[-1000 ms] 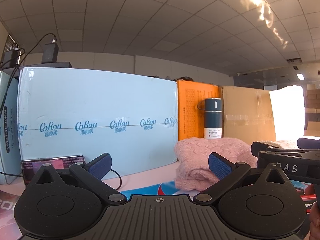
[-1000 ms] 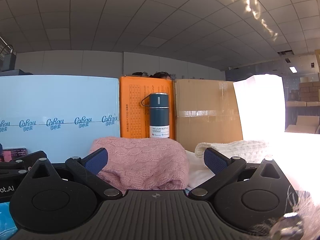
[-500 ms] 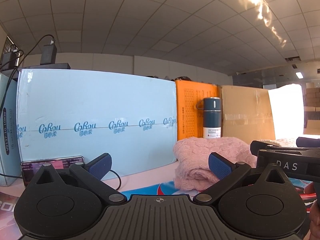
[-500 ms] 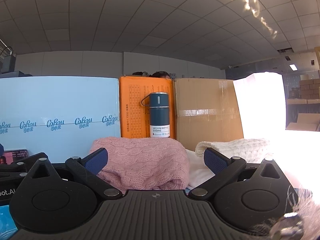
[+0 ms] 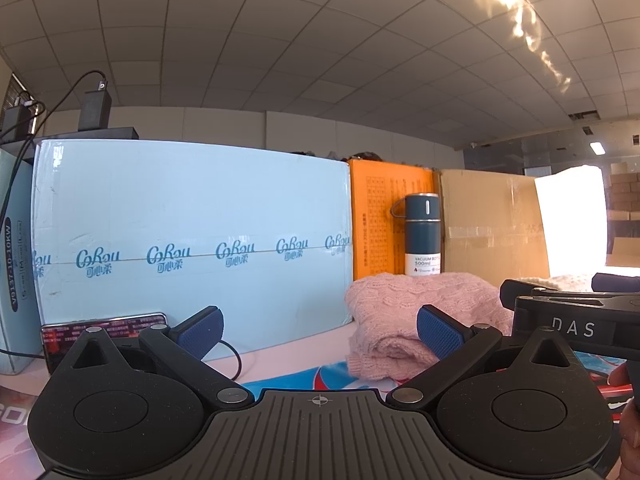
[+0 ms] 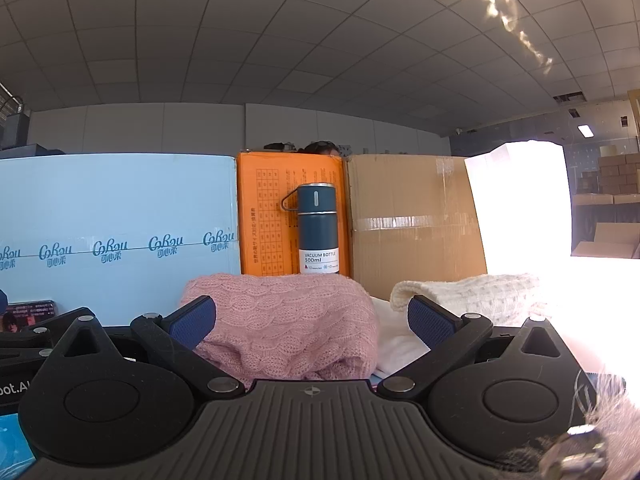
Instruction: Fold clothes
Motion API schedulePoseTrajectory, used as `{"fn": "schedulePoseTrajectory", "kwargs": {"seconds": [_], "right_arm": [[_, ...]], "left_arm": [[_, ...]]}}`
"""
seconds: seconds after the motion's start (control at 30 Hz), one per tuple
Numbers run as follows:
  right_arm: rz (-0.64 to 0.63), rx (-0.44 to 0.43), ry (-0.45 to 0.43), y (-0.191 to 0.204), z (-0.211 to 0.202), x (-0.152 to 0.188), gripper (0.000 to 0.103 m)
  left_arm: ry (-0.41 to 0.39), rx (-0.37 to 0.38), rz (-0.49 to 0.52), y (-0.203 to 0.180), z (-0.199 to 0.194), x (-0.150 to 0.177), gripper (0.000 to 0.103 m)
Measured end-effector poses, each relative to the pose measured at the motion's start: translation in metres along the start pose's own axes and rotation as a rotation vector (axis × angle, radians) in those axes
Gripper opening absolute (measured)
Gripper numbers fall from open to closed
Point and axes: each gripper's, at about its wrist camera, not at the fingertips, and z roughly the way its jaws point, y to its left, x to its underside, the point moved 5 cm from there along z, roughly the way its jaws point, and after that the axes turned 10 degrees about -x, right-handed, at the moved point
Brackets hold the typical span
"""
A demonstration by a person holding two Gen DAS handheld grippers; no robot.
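Almost nothing has changed in the last second: both views only drift a little, so I judge that the folding has paused or is already done. On the left, the left gripper (image 5: 318, 330) is wide open and holds nothing. A phone (image 5: 102, 326) leans on the blue box (image 5: 192, 224). One folded pink sweater (image 6: 280, 332) lies in front of one vacuum bottle (image 6: 318, 228). Just beside it on the right lies one white knit (image 6: 468, 296). The right gripper (image 6: 312, 320) is also wide open and empty.
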Motion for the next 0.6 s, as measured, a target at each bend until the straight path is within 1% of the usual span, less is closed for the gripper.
{"fn": "schedulePoseTrajectory", "kwargs": {"seconds": [0.6], "right_arm": [[0.006,-0.003,0.003,-0.0019,-0.0001,-0.0007,0.103]], "left_arm": [[0.001,0.000,0.003,-0.0011,-0.0003,0.0004,0.103]]}}
